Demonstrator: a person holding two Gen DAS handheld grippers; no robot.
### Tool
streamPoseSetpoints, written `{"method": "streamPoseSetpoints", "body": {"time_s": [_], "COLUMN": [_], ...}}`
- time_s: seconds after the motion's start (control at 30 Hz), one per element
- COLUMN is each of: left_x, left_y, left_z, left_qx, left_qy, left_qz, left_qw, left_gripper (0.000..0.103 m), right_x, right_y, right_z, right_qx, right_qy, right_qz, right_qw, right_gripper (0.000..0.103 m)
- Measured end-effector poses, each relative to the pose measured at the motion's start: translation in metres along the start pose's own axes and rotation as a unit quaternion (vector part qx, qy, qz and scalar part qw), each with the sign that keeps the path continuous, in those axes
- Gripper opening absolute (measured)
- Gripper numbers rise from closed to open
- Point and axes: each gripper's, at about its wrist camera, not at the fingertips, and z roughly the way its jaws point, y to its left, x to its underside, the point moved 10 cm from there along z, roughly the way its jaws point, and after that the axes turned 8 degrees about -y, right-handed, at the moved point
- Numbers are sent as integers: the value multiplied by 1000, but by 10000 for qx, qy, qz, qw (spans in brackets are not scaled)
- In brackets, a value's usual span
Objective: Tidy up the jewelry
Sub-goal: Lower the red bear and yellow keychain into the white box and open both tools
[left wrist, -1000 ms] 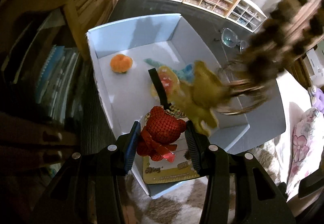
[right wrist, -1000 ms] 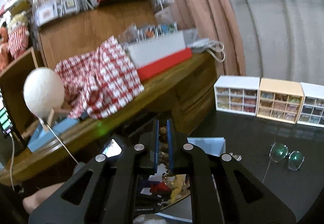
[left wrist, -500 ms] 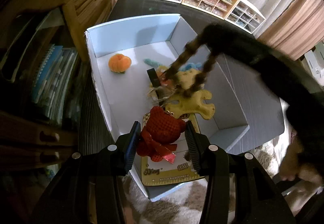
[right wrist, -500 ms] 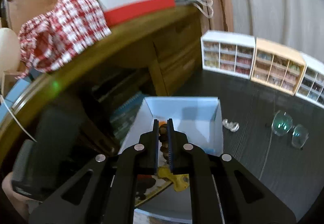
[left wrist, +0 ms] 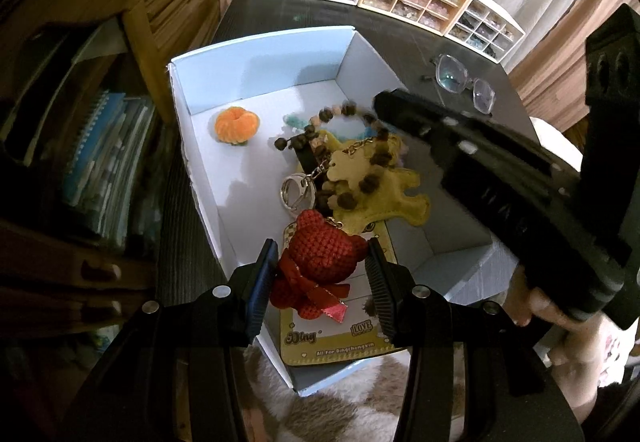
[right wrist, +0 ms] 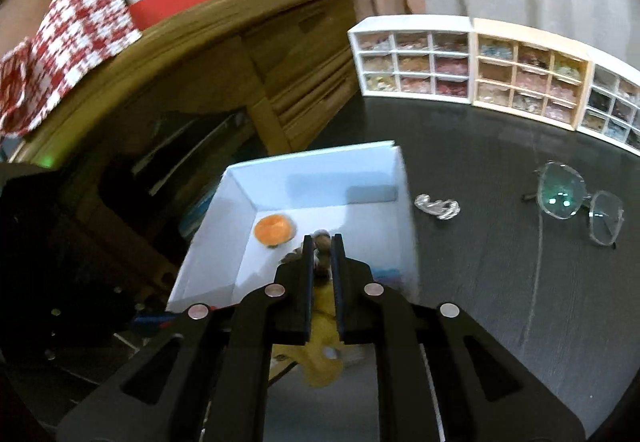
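We hold the left gripper point(left wrist: 322, 274) over the near end of the pale blue box point(left wrist: 256, 70), its jaws partly apart on either side of the red crocheted bear point(left wrist: 320, 258); whether the pads press on the bear we cannot tell from this view. The bear lies on a yellow card point(left wrist: 332, 342) at the near end of the box floor.

Our right gripper point(right wrist: 322, 242) reaches into the box from the right. Its jaws have just been opening a little, with a narrow gap between them now, and the brown bead bracelet point(left wrist: 348, 158) sits in that gap at the tips. Most of the bracelet is draped across the yellow felt charm point(left wrist: 380, 198) in the middle of the box, so the pads seem to have let go, though the blur leaves some doubt. A silver key ring point(left wrist: 294, 190) lies just left of the charm, joined to it by a short chain.

At the far left of the box floor sits the small orange pumpkin piece point(left wrist: 236, 126), well apart from the pile. On the dark table point(right wrist: 500, 282), right of the box, we see a clear hair clip point(right wrist: 436, 206) and, further right, a pair of glasses point(right wrist: 576, 206). Three small drawer units point(right wrist: 472, 66) full of beads line the far edge of the table
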Motion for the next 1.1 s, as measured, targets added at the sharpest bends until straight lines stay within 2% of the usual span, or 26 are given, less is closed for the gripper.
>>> {"method": "streamPoseSetpoints", "body": {"time_s": [0.1, 0.17, 0.2, 0.27, 0.37, 0.6, 0.9, 1.0, 1.07, 1.1], "left_x": [-1, -1, -1, -3, -4, -34, -46, -48, -52, -55], "left_y": [0, -1, -1, -2, 0, 12, 5, 5, 4, 3], "left_z": [0, 0, 0, 1, 6, 17, 29, 30, 27, 24], "left_qx": [-11, -28, -36, -87, -171, -819, -865, -1022, -1232, -1333], "left_qy": [7, 23, 31, 42, 110, 25, 24, 5, -119, -213], "left_qz": [-10, -6, -8, 32, 135, 437, 606, 647, 754, 840], "left_qw": [10000, 10000, 10000, 9999, 9997, 9957, 9944, 9927, 9894, 9873], "left_gripper": [46, 46, 46, 46, 46, 46, 46, 46, 50, 60], "right_x": [-14, -27, -33, -44, -54, -60, -64, -64, -63, -62], "right_y": [-5, -13, -18, -32, -54, -113, -163, -175, -183, -186], "right_z": [-14, -29, -35, -47, -60, -89, -110, -112, -110, -109], "right_qx": [36, 185, 251, 417, 587, 1041, 1637, 1738, 1807, 1820], "right_qy": [-243, -499, -594, -768, -891, -1138, -1307, -1336, -1330, -1317], "right_qz": [-61, -131, -143, -143, -49, 344, 461, 526, 583, 597], "right_qw": [9997, 9985, 9978, 9961, 9943, 9874, 9767, 9743, 9728, 9726], "right_gripper": [30, 34, 42, 52, 57, 69, 95, 96, 96, 96]}}
